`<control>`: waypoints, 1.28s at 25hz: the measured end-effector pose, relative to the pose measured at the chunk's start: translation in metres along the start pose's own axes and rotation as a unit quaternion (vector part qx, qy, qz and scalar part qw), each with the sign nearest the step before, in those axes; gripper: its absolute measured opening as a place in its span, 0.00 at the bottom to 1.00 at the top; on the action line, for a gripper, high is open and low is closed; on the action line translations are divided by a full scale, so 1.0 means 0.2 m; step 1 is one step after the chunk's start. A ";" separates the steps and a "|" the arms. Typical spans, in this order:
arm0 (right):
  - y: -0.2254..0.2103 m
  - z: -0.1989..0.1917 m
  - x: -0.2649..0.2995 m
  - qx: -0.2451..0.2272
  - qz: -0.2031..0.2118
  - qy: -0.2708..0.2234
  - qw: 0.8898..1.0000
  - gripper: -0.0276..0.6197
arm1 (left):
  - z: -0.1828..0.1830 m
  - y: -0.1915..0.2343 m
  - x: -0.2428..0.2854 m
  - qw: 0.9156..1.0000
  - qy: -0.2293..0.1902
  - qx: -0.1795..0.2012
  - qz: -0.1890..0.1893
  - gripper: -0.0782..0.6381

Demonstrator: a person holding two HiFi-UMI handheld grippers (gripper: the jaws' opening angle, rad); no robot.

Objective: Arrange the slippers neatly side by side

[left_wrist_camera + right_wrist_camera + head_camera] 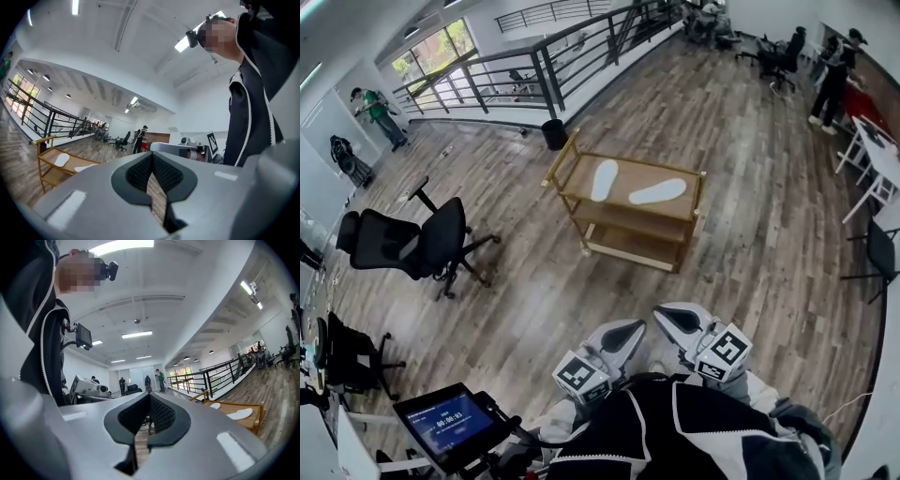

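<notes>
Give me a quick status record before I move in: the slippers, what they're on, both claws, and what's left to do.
surface: wooden cart, top shelf, some way ahead of the person
left-hand slipper: white, lying flat, pointing roughly away
right-hand slipper: white, lying flat, turned at an angle to the other
spacing: the slippers are apart, not parallel, not touching
left claw: shut, nothing between the jaws, held close to the body
right claw: shut, nothing between the jaws, held close to the body
task state: slippers not yet side by side, neither one touched
</notes>
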State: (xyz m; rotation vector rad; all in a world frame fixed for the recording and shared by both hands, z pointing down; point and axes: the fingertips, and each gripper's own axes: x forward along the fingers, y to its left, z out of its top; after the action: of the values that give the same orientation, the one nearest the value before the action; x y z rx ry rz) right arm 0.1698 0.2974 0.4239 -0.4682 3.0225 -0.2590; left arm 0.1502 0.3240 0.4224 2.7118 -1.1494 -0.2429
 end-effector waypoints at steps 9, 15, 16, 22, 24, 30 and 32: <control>-0.05 0.05 0.02 -0.008 0.007 -0.001 1.000 0.05 | 0.04 0.01 0.05 1.000 0.009 0.024 0.009 0.13; -0.01 0.00 0.02 0.006 0.013 0.006 1.000 0.05 | 0.02 0.00 0.02 1.000 0.005 0.013 0.013 0.13; -0.02 -0.01 0.04 0.007 0.013 0.008 1.000 0.05 | 0.01 0.03 0.03 1.000 0.009 0.010 0.012 0.14; -0.24 -0.03 0.20 0.013 -0.018 0.012 1.000 0.05 | 0.05 0.27 0.15 1.000 0.010 0.001 -0.022 0.13; -0.29 -0.01 0.27 0.009 -0.029 0.011 0.999 0.05 | 0.03 0.36 0.17 0.999 0.022 0.002 -0.029 0.13; -0.51 0.03 0.53 0.003 -0.055 0.003 0.998 0.05 | 0.15 0.66 0.25 0.998 0.023 0.012 -0.065 0.13; -0.57 0.05 0.64 0.000 -0.064 -0.004 0.998 0.05 | 0.17 0.80 0.25 0.997 0.026 0.022 -0.067 0.13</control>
State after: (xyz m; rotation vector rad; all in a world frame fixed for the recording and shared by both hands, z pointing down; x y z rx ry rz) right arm 0.0835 0.1493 0.4279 -0.6619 2.9893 -0.2625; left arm 0.0661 0.1736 0.4224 2.8201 -0.9722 -0.1656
